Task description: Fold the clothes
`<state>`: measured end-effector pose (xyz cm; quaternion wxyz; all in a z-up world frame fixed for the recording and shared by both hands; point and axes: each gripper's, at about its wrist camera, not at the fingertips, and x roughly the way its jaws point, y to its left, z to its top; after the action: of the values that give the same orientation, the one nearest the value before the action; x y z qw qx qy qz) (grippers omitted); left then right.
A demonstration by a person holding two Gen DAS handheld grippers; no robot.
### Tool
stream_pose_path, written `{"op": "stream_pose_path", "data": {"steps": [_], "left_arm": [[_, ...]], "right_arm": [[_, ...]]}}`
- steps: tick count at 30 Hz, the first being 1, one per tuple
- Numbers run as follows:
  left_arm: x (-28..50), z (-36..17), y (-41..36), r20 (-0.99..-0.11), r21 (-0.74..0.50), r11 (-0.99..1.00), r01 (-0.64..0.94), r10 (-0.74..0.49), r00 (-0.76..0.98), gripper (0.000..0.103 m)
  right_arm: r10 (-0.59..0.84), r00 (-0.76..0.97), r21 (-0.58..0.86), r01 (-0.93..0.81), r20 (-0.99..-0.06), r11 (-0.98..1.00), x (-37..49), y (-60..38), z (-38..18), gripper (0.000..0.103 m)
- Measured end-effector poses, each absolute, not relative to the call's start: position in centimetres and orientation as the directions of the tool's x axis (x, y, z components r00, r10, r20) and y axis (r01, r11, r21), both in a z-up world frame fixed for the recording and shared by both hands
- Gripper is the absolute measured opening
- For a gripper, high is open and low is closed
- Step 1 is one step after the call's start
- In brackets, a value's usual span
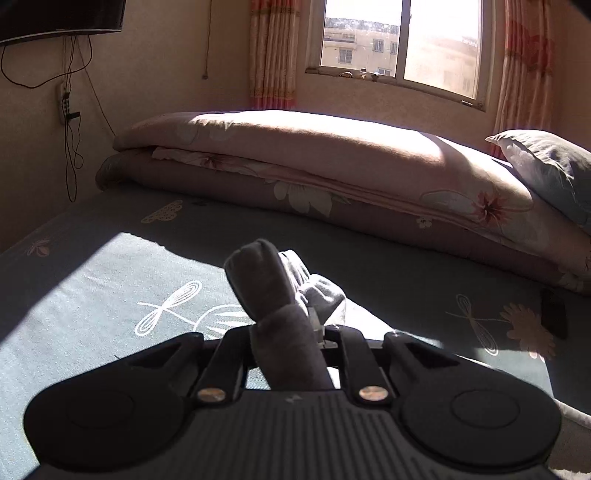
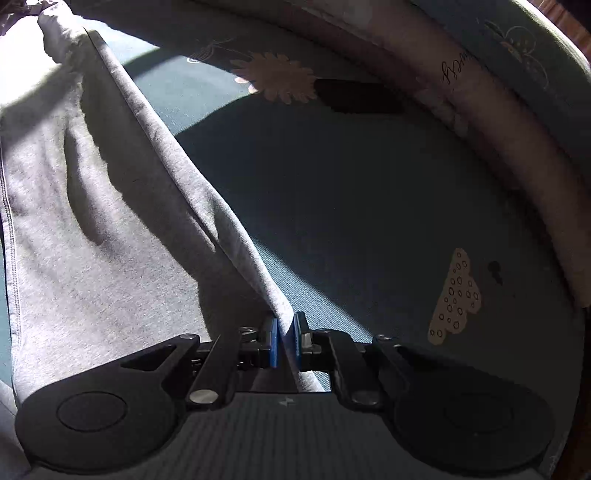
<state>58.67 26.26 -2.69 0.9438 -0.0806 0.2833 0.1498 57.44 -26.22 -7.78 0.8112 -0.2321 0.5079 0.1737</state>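
Here, a bed sheet (image 1: 92, 280) in teal with printed flowers and dragonflies is taken as the landmark, and it is seen in both views. Only in the left wrist view are the room's larger things shown: one window (image 1: 402, 44) beyond the far side of the sheet, two flowered curtains (image 1: 273, 51) flanking it, one folded quilt (image 1: 332, 162) laid along the sheet's far edge, one pillow (image 1: 554, 170) at the quilt's right end, and one dark screen (image 1: 59, 18) on the wall above the sheet's left side. Only in the right wrist view is the grey garment (image 2: 92, 229) seen spread out, lifted off the sheet on its right side with a stitched hem at the left. One small dark object (image 2: 358, 98) is seen lying on the sheet beside a printed flower in both views; what it is cannot be told.

A bunched fold of the same grey fabric (image 1: 273, 295) is clamped by the left gripper (image 1: 317, 332) and stands up past its fingertips, above the sheet. The garment's taut edge is pinched between the blue pads (image 2: 272, 339) of the right gripper (image 2: 284, 339), and it rises away from them over the sheet.
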Motion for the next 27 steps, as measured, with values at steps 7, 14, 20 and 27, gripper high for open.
{"op": "stream_pose_path", "data": {"steps": [7, 14, 20, 27], "left_arm": [[62.1, -7.6, 24.9, -0.635, -0.007, 0.946, -0.326, 0.247, 0.732, 0.012], [62.0, -7.0, 25.2, -0.615, -0.025, 0.944, -0.328, 0.244, 0.750, 0.010], [62.2, -7.5, 25.9, -0.639, -0.006, 0.950, -0.314, 0.237, 0.731, 0.018], [61.0, -8.3, 29.3, -0.655, 0.019, 0.875, -0.484, 0.377, 0.655, 0.053]], "right_arm": [[0.013, 0.445, -0.208, -0.444, -0.896, 0.872, 57.9, -26.0, -11.3, 0.022], [0.085, 0.520, -0.130, -0.363, -0.850, 0.923, 55.5, -25.6, -8.3, 0.034], [0.154, 0.490, -0.076, -0.418, -0.858, 0.905, 54.9, -23.4, -6.9, 0.034], [0.212, 0.476, -0.043, -0.469, -0.853, 0.882, 54.9, -20.7, -6.4, 0.034]]}}
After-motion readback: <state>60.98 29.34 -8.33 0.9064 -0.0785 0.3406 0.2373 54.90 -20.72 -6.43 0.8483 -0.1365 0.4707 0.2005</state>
